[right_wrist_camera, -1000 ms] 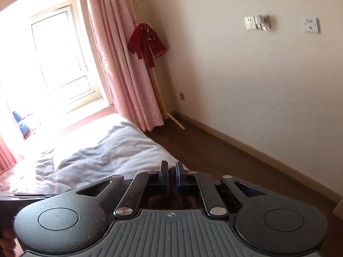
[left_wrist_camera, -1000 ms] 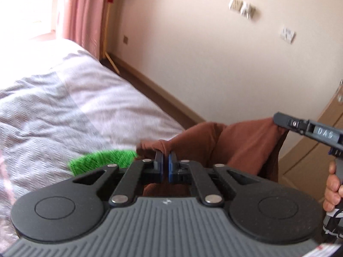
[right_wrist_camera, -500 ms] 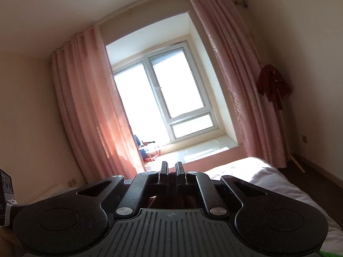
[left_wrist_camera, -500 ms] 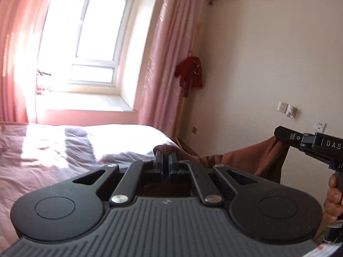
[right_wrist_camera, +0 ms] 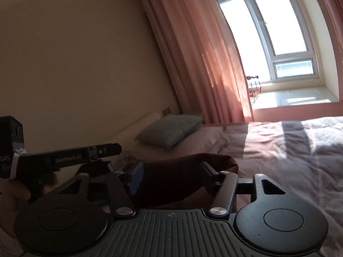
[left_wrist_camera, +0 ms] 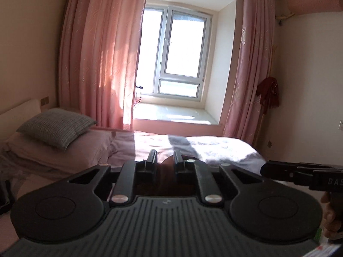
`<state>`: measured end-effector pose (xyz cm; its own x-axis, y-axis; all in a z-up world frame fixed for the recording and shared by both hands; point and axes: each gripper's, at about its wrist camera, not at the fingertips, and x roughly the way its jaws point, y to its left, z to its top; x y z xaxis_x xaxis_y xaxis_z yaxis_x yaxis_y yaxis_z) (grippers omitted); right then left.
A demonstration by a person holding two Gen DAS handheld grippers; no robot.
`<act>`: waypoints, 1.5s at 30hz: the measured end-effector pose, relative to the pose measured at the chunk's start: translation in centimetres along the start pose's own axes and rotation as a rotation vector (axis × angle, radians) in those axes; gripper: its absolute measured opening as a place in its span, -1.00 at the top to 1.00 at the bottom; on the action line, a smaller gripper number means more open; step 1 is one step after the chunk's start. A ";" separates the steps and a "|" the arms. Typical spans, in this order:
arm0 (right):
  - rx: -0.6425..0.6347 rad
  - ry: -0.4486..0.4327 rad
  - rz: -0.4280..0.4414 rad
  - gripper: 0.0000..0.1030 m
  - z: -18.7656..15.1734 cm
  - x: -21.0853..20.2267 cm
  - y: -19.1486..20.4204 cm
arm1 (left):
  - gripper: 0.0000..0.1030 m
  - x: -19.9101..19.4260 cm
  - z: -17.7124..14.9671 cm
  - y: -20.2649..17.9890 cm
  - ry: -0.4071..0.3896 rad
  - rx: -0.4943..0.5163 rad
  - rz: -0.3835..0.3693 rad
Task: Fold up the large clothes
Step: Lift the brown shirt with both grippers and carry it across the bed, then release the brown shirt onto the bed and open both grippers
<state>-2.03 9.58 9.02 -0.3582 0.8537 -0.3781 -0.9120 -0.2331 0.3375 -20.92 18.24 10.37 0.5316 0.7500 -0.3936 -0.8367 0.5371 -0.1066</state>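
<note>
Brown garment (right_wrist_camera: pixel 171 177) hangs bunched between the right gripper's (right_wrist_camera: pixel 169 171) fingers, over the near edge of the bed (right_wrist_camera: pixel 289 150). Those fingers have just been opening and now stand wide, the cloth loose between them, pads not pressing it. The left gripper's (left_wrist_camera: pixel 165 157) fingers have just been opening too and stand a little apart, a bit of the brown cloth showing in the gap; whether they pinch it I cannot tell. A grey pillow (left_wrist_camera: pixel 55 126) lies at the head of the bed.

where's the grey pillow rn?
Left wrist view, far left: grey pillow lies on a pink pillow at the head of the bed, beside the pink curtain.
</note>
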 end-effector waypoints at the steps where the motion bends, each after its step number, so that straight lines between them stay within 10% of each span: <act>1: -0.001 0.082 -0.019 -0.25 -2.2 1.5 0.5 | 0.62 -0.3 -1.7 0.8 0.054 0.003 0.027; 5: 0.044 0.373 -0.095 -0.25 -10.0 5.1 1.5 | 0.51 -2.1 -10.1 5.0 0.343 -0.079 0.137; 10: 0.053 0.487 -0.147 -0.25 -16.2 2.7 2.4 | 0.39 -4.5 -15.7 7.1 0.512 -0.141 0.231; 27: 0.003 0.503 -0.177 -0.25 -21.0 -7.8 4.4 | -0.03 -10.8 -21.1 -0.9 0.605 -0.077 0.283; 45: -0.030 0.487 -0.186 -0.25 -21.1 -9.0 5.0 | -0.18 -11.7 -21.8 -3.5 0.587 -0.052 0.257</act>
<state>-7.58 -9.05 -4.05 -0.2348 0.5676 -0.7891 -0.9718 -0.1174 0.2047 -27.05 -0.79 -4.52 0.1653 0.5083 -0.8452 -0.9411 0.3377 0.0190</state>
